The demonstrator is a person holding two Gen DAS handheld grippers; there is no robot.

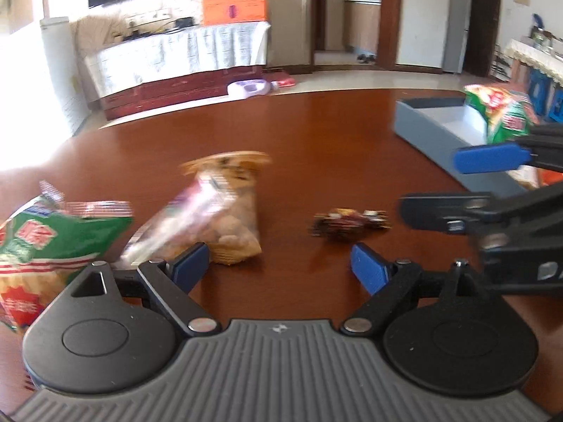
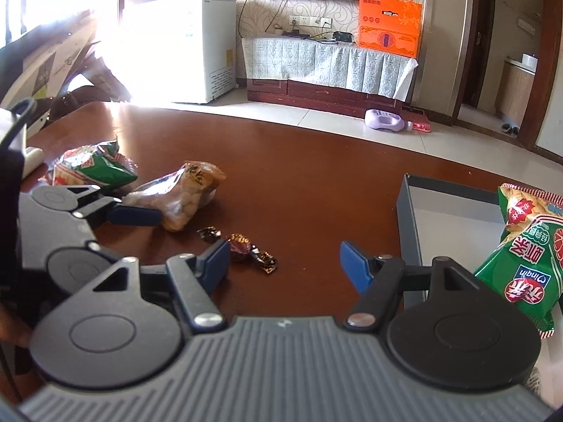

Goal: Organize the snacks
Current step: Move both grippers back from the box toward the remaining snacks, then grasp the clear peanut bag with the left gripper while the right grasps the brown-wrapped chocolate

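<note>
On the brown desk (image 2: 316,183) lay, from the left, a green snack bag (image 2: 95,167), a clear bag of nuts (image 2: 183,197) and wrapped candies (image 2: 242,251). Both the left tongs (image 1: 279,265) and the right tongs (image 2: 285,263) stood apart, holding nothing. At the right, a second green bag (image 2: 527,256) rested in the grey tray (image 2: 410,232).

Black claw (image 2: 283,263) arms, blue pads (image 2: 353,265), ribbed grey base.

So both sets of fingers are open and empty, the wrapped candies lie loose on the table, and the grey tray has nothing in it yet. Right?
Not quite: the grey tray is not empty. The right wrist view shows a green snack bag already in it. The rest holds: both sets of fingers are open and empty, and the wrapped candies lie loose on the table.
</note>
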